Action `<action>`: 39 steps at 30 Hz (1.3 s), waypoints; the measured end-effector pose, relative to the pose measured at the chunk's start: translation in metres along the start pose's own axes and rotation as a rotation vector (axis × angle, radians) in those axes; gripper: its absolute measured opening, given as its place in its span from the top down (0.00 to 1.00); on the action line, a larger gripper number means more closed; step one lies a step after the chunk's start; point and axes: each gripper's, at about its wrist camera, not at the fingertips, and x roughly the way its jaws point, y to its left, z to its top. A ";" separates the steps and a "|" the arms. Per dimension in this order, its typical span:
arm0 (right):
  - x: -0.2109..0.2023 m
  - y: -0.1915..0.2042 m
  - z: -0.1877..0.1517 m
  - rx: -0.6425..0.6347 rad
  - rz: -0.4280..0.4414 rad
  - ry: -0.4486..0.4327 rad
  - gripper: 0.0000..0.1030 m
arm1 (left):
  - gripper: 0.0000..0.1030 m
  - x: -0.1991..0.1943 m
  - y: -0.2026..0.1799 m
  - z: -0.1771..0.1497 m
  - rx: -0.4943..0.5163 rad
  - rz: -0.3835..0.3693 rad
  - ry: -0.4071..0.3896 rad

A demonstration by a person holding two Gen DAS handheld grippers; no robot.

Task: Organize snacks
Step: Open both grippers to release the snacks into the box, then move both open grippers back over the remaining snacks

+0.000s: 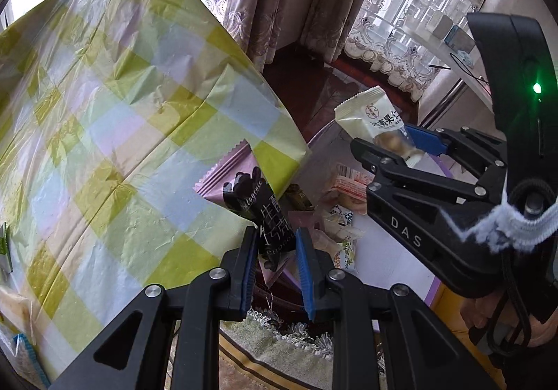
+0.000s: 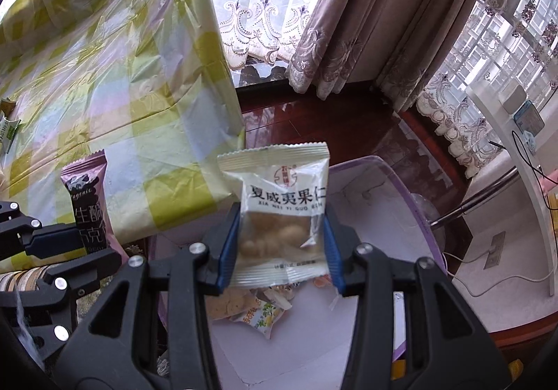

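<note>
My left gripper (image 1: 275, 250) is shut on a pink and black chocolate packet (image 1: 268, 215), held upright past the table's corner; the same packet (image 2: 89, 205) shows at the left of the right wrist view. My right gripper (image 2: 280, 243) is shut on a white macadamia nut packet (image 2: 282, 215), hanging above a white box with a purple rim (image 2: 411, 201). In the left wrist view that right gripper (image 1: 390, 142) holds the nut packet (image 1: 369, 118) above the box. Several snack packets (image 1: 341, 215) lie in the box's bottom (image 2: 258, 306).
A table under a yellow, blue and pink checked cloth (image 1: 115, 125) fills the left, with a green packet (image 2: 8, 135) at its edge. Dark wood floor (image 2: 314, 121), curtains (image 2: 366, 24) and a white side table (image 2: 516, 132) with cables lie beyond. A fringed rug (image 1: 286, 337) is below.
</note>
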 end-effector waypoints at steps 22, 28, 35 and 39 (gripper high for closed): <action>0.003 -0.007 -0.001 0.021 -0.073 0.001 0.35 | 0.52 0.002 0.000 0.000 -0.037 -0.059 0.001; 0.002 -0.006 0.000 0.018 -0.068 -0.002 0.33 | 0.52 -0.002 0.010 -0.004 -0.053 -0.002 -0.009; -0.002 0.000 0.002 0.014 -0.063 -0.012 0.30 | 0.49 -0.011 0.031 -0.008 -0.109 0.051 -0.025; -0.006 0.003 0.003 0.010 -0.057 -0.018 0.30 | 0.48 -0.015 0.044 -0.011 -0.144 0.067 -0.035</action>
